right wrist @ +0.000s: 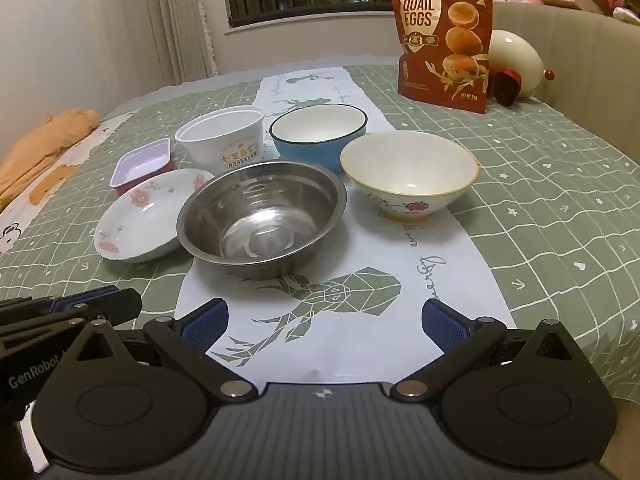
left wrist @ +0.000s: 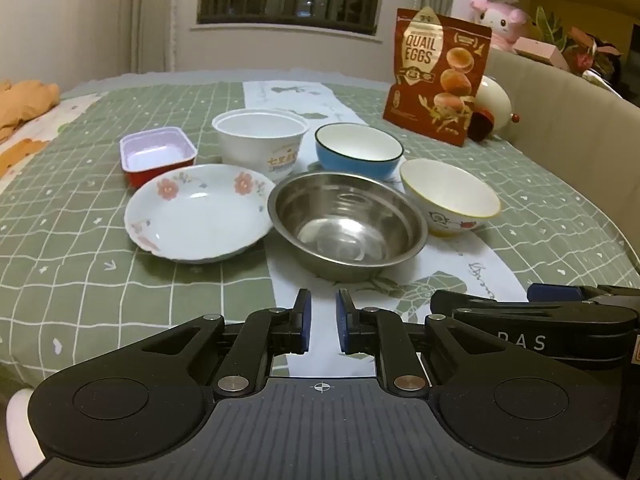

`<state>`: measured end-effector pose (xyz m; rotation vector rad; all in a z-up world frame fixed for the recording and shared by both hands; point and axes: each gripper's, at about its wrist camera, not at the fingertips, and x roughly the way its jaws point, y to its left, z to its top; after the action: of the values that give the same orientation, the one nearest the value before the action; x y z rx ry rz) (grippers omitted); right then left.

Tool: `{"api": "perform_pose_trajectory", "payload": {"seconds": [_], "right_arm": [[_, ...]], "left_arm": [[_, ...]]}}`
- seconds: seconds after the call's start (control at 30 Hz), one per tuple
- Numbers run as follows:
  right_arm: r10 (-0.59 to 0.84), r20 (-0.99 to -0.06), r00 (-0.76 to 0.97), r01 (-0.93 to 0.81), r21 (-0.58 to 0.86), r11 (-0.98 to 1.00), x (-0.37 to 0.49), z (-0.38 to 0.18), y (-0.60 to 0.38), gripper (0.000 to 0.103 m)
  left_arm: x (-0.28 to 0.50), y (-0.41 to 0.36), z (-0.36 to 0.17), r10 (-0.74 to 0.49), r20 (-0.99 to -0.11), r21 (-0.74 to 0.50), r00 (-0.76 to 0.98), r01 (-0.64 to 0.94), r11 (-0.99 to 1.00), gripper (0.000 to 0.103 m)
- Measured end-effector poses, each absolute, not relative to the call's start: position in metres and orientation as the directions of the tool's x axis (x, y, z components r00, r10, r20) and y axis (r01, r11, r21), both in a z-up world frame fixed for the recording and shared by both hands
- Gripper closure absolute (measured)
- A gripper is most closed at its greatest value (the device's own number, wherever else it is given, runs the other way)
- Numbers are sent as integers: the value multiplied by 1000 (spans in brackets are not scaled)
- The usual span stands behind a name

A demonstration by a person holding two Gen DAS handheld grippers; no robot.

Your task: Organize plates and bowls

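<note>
Several dishes stand close together on a green checked cloth (left wrist: pixel 80 240). In front are a floral plate (left wrist: pixel 196 212) (right wrist: pixel 140 216), a steel bowl (left wrist: pixel 348 228) (right wrist: pixel 262 216) and a yellow-rimmed white bowl (left wrist: pixel 450 196) (right wrist: pixel 408 172). Behind them are a red-sided tray (left wrist: pixel 158 152) (right wrist: pixel 142 162), a white plastic tub (left wrist: pixel 260 140) (right wrist: pixel 222 136) and a blue bowl (left wrist: pixel 358 152) (right wrist: pixel 318 136). My left gripper (left wrist: pixel 323 300) hovers short of the steel bowl, shut on nothing. My right gripper (right wrist: pixel 325 312) stands wide open over the white runner (right wrist: pixel 360 280), also empty.
A quail-egg bag (left wrist: pixel 436 76) (right wrist: pixel 444 40) stands upright at the back right, with a white egg-shaped object (right wrist: pixel 516 64) behind it. An orange cloth (right wrist: pixel 44 140) lies at the far left. A beige padded back (left wrist: pixel 580 128) borders the right side.
</note>
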<state>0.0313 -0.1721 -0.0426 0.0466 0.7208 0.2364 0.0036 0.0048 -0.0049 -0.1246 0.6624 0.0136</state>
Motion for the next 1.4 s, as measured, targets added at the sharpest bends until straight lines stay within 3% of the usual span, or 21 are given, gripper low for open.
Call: {"api": "perform_pose_trajectory", "payload": {"seconds": [1.4], "right_arm": [[236,-647,725,-200,131,971,30,-41,-172,0]], "left_arm": [[3,3,-7,-45,-621,-133,782,-49,990,87]]}}
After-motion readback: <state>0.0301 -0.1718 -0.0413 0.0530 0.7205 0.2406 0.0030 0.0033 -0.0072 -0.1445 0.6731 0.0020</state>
